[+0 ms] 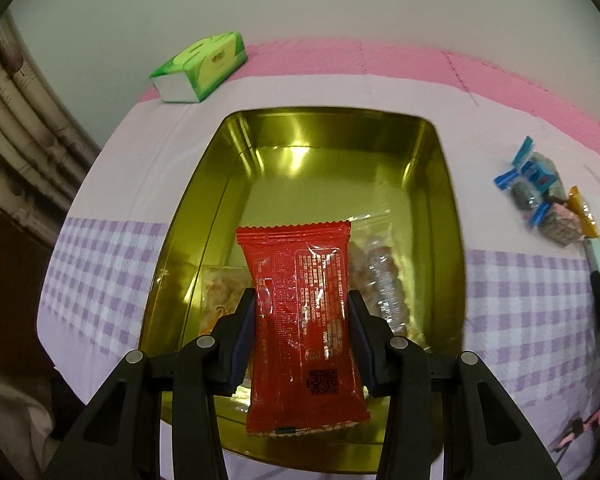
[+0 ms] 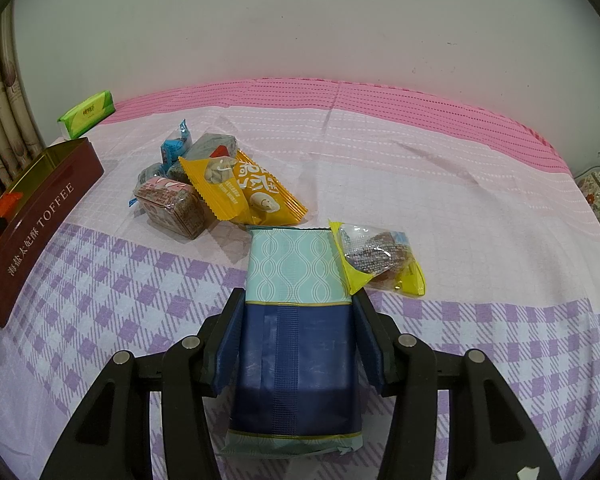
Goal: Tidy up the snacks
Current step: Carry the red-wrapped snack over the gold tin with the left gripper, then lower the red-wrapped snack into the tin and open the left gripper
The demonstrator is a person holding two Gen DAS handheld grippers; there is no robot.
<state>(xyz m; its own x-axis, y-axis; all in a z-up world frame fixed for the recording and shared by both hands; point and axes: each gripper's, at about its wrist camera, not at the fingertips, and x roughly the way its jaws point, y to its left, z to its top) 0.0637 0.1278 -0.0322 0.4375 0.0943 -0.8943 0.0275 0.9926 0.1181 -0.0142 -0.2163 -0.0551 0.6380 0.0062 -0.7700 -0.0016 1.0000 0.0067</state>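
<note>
Snacks: left gripper [image 1: 302, 312] is clamping a red foil packet [image 1: 304, 320] above the gold tin's [image 1: 444, 208] rim, hiding clear-wrapped snacks [image 1: 380, 280] inside; right gripper [image 2: 298, 324] is pinching a teal-and-navy pouch [image 2: 296, 340].

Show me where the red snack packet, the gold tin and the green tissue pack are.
red snack packet [image 1: 304, 320], left wrist view, middle of its printed back.
gold tin [image 1: 300, 136], left wrist view, inner far wall.
green tissue pack [image 1: 204, 66], left wrist view, its top face.

Left tool [image 1: 302, 320] and right tool [image 2: 296, 332] each seem clamped, jaws part-closed.
</note>
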